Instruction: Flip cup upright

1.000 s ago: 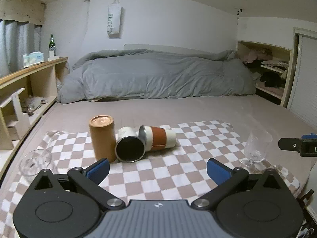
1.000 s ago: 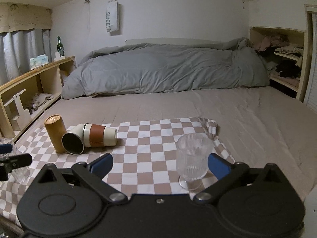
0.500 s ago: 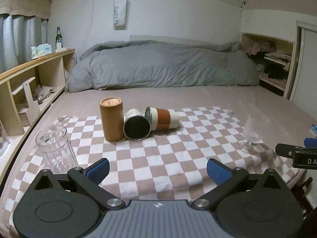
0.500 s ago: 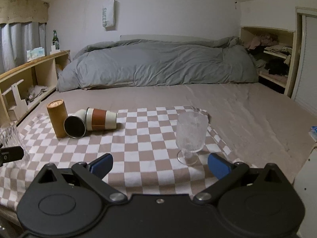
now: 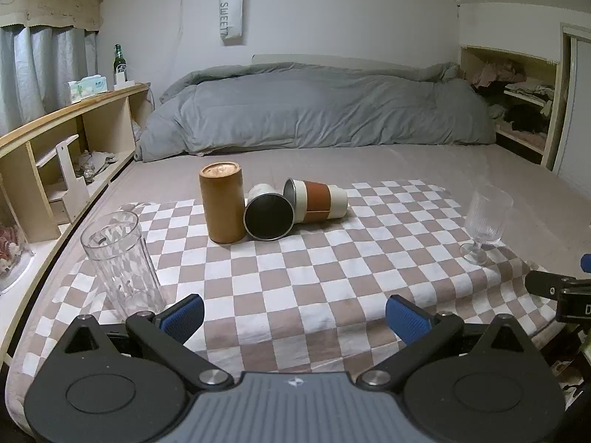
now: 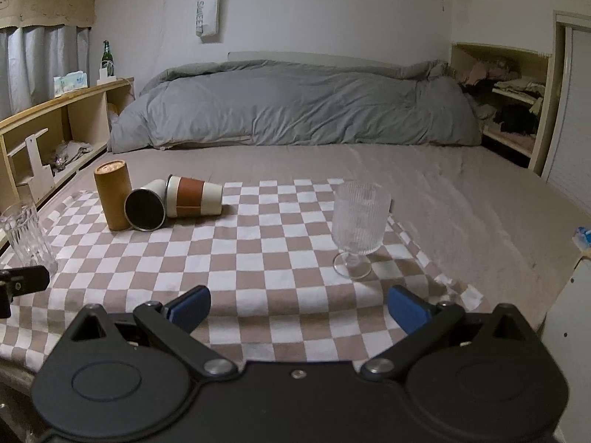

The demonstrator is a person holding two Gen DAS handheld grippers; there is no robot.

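Observation:
Two cups lie on their sides on a checkered cloth (image 5: 314,280): a white cup with a dark inside (image 5: 267,212), mouth toward me, and a white cup with an orange band (image 5: 317,201) behind it. Both also show in the right wrist view, the white cup (image 6: 146,206) and the banded cup (image 6: 194,195). My left gripper (image 5: 293,317) is open and empty, well short of them. My right gripper (image 6: 299,306) is open and empty at the cloth's near edge.
A tan cylinder (image 5: 221,203) stands upright touching the white cup. A clear tumbler (image 5: 122,262) stands at the near left. A ribbed stemmed glass (image 6: 358,229) stands at the right. Behind lie the grey duvet (image 5: 314,107) and a wooden shelf (image 5: 55,140) on the left.
Both grippers have pulled back and risen, so the cups look farther and lower. The tumbler and the stemmed glass now stand clear of the fingers. The jaws stay open.

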